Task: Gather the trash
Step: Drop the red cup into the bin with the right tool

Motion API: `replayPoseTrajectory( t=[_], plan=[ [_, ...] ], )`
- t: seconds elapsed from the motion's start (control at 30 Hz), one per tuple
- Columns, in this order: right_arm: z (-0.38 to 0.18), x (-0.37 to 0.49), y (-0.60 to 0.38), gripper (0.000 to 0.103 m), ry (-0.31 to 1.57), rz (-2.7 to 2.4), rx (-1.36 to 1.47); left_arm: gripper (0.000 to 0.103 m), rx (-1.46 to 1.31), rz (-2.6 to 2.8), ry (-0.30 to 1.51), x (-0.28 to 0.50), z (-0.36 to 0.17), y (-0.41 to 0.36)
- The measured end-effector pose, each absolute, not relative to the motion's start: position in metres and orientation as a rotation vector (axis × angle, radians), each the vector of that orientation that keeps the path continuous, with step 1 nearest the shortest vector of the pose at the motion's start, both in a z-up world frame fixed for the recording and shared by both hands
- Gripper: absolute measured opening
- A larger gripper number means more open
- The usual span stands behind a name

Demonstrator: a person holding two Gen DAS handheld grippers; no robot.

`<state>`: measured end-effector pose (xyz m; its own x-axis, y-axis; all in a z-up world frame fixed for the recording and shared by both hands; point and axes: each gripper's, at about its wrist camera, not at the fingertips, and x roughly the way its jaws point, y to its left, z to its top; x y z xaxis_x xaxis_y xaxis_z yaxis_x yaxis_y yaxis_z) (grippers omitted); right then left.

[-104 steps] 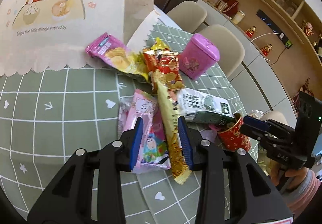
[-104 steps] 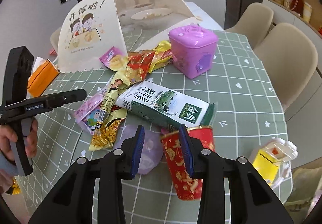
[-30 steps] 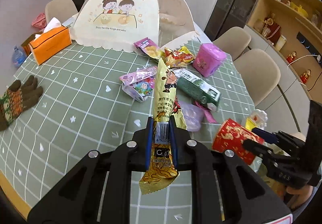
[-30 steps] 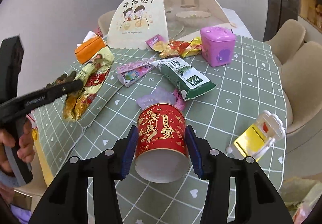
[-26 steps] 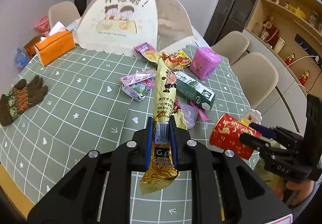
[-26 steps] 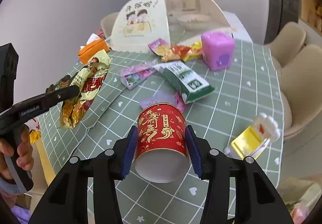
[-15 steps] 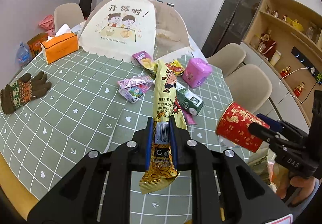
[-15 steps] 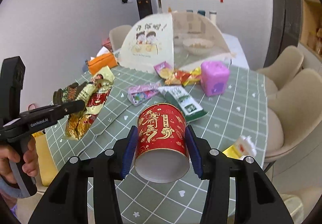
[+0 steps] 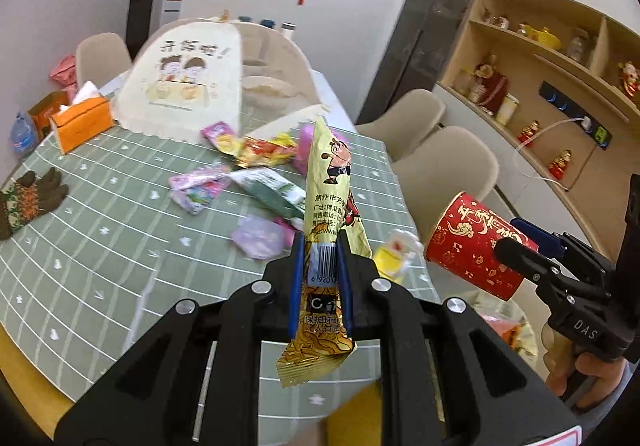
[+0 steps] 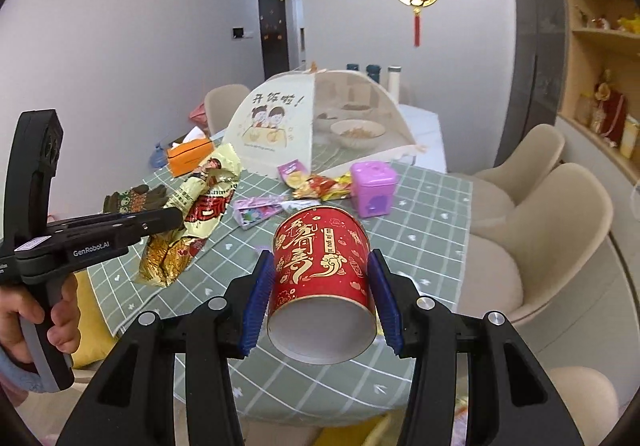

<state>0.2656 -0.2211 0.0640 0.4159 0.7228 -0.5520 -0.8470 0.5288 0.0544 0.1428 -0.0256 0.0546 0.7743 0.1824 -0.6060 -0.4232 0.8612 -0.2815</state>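
My left gripper (image 9: 320,274) is shut on a long yellow snack wrapper (image 9: 330,201) and holds it upright in the air, off the near edge of the table. It also shows in the right wrist view (image 10: 200,205). My right gripper (image 10: 320,286) is shut on a red paper cup (image 10: 322,262) with gold print, held on its side, base toward the camera. The cup also shows at the right of the left wrist view (image 9: 476,246). More trash lies on the green checked tablecloth (image 9: 100,230): a pink wrapper (image 9: 198,187), a green-white milk carton (image 9: 272,191), a red-yellow wrapper (image 9: 264,149).
A mesh food cover (image 10: 316,121) stands at the table's far end over bowls. A pink box (image 10: 374,187), an orange tissue box (image 9: 82,121), a knitted glove (image 9: 28,201) and a small yellow-white toy (image 9: 394,252) are on the table. Beige chairs (image 10: 552,230) stand at the right.
Both grippers have drawn back and up from the table with the wrapper and the cup still held. The table now looks farther away and lower in both views.
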Motion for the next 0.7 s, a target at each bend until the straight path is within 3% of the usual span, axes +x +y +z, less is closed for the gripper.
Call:
replayPoseTrajectory(
  t=[0.4,0.7],
  plan=[
    [0.029,0.302,-0.344,0.046,0.649,0.838,-0.173,0.015,-0.407,0.192,0.661,0.182,0.040,-0.119],
    [-0.081,0.347,-0.403,0.044,0.925,0.730,-0.187,0.015,-0.418,0.145,0.722,0.190,0.018,-0.164]
  ],
)
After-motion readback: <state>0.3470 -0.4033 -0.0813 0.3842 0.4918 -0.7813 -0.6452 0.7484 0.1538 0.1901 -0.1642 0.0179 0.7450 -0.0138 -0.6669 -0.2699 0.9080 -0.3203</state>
